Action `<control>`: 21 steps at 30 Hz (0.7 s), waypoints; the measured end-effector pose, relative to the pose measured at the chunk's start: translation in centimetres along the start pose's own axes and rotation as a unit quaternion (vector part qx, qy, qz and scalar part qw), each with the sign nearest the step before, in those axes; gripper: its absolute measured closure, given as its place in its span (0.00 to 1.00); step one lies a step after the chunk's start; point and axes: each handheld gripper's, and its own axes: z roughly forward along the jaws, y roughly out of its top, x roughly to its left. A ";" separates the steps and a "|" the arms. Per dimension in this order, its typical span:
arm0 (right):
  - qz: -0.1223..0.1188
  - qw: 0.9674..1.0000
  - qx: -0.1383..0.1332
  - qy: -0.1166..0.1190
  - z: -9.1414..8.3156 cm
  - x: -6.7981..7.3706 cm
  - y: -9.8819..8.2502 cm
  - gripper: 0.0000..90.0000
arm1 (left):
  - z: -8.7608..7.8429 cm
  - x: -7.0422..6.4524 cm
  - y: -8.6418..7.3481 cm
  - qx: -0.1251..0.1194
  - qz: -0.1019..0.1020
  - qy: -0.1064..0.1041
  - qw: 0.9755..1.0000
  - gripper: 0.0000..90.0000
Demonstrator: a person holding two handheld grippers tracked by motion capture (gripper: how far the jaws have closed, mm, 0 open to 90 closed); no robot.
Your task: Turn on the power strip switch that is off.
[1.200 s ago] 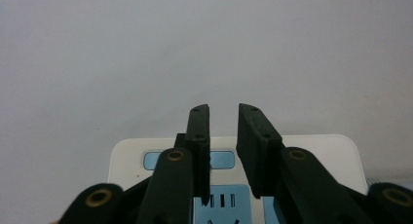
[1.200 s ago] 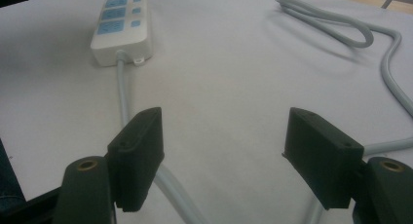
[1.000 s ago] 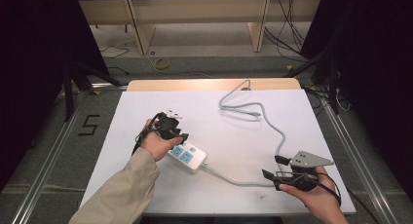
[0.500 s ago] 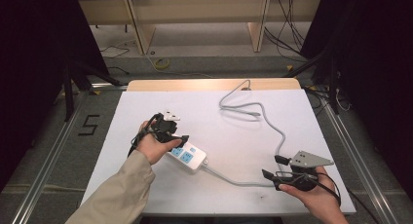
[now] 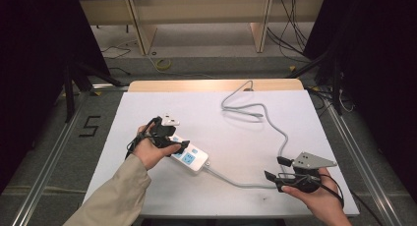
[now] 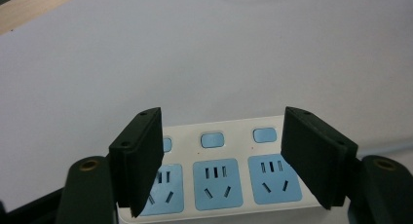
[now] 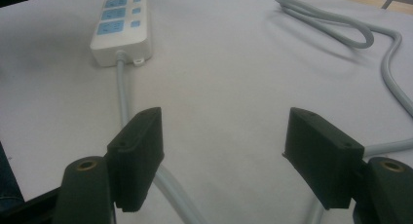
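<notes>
The left gripper (image 5: 173,143) is held over the near-left part of the table (image 5: 231,123), directly above the strip (image 5: 189,156). Its jaws have just been opening and are now spread wide. In the left gripper view the strip (image 6: 214,173) is seen below and between the two jaws, with its three blue sockets and three blue switches facing up; the pads are not pressed on it, and nothing is gripped. The strip lies flat on the white table top, its long side running across the gap between the jaws.

The right gripper (image 5: 278,169) is held at the near-right edge of the table, well apart from the left one. Its jaws are also spread wide, and nothing is clamped. In the right gripper view the grey cord (image 7: 122,95) is seen running from the strip (image 7: 121,30), which lies far ahead and to the left of the jaws, down toward the left jaw, where it passes under that jaw and into the gap. A second stretch of cord is seen beside the right jaw, looping away ahead of it. Whether the cord is touched by either pad cannot be told.

In the high view the cord (image 5: 275,125) is traced from the strip past the right gripper and on to the far edge of the table.
</notes>
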 end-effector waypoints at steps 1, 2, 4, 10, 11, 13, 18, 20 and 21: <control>0.000 1.000 0.000 0.000 0.0 0.0 0.0 0.34 | -0.1 0.0 -0.1 -0.001 0.001 -0.002 1.000 0.35; 0.000 1.000 0.000 0.000 0.0 0.0 0.0 0.34 | -0.2 0.1 -0.1 0.000 -0.001 -0.003 1.000 0.35; 0.000 1.000 0.000 0.000 0.0 0.0 0.0 0.34 | -0.5 0.1 -0.3 -0.003 -0.004 -0.003 1.000 0.34; 0.000 1.000 0.000 0.000 0.0 0.0 0.0 0.34 | -1.0 0.4 -0.9 -0.011 -0.007 -0.005 1.000 0.33; 0.000 1.000 0.000 0.000 0.0 0.0 0.0 0.34 | -1.1 0.4 -1.0 -0.012 -0.008 -0.006 1.000 0.33; 0.000 1.000 0.000 0.000 0.0 0.0 0.0 0.34 | -1.3 0.4 -1.3 -0.017 -0.010 -0.007 1.000 0.32; -0.001 1.000 -0.001 0.000 0.0 -0.1 0.0 0.34 | -2.0 0.6 -1.9 -0.031 -0.009 -0.005 0.999 0.31; -0.001 1.000 -0.001 0.000 0.0 -0.1 0.0 0.34 | -2.2 0.7 -2.2 -0.038 -0.011 -0.004 0.999 0.31; -0.001 1.000 -0.001 0.000 0.0 -0.1 0.0 0.34 | -2.3 0.7 -2.3 -0.041 -0.011 -0.004 0.999 0.31</control>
